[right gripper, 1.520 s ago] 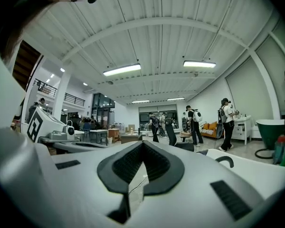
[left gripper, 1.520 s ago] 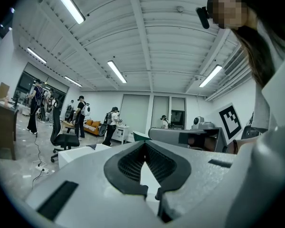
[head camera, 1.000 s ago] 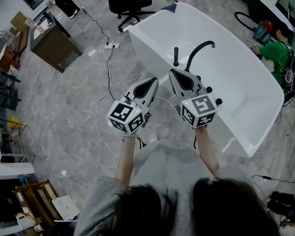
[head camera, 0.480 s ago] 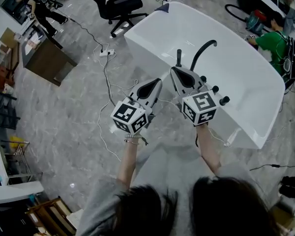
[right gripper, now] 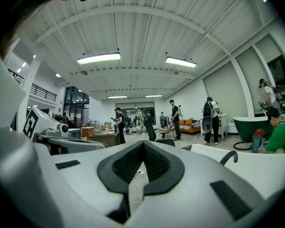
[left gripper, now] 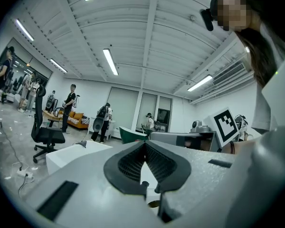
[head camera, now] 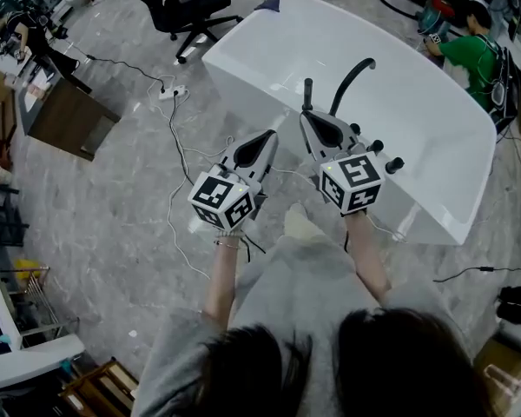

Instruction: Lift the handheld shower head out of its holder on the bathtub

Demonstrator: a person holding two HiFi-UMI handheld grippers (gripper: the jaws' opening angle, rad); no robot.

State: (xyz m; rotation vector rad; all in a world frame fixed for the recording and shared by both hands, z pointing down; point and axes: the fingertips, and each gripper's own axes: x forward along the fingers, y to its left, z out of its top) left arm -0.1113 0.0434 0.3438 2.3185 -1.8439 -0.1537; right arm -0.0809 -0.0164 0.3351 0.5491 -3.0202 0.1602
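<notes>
The white bathtub [head camera: 434, 137] lies ahead and to my right. On its near rim stand a curved black faucet [head camera: 352, 76], a slim black handheld shower head [head camera: 308, 94] upright in its holder, and black knobs [head camera: 375, 147]. My right gripper [head camera: 306, 116] is shut and empty, level, its tips just short of the shower head's base. My left gripper [head camera: 269, 135] is also shut and empty, beside it over the floor, left of the tub. In the right gripper view the faucet [right gripper: 228, 156] and tub rim [right gripper: 261, 163] show right of the shut right gripper [right gripper: 142, 144]. The left gripper [left gripper: 144, 144] faces the tub's end [left gripper: 66, 155].
A black office chair [head camera: 187, 3] stands beyond the tub's far end. Cables [head camera: 175, 150] and a power strip [head camera: 169, 92] lie on the grey floor. A brown cabinet [head camera: 61, 115] is far left. A person in green [head camera: 469, 55] crouches behind the tub.
Both grippers have moved forward and slightly down toward the tub's rim; the right one's tips are now closer to the shower head's base. Both stay shut.
</notes>
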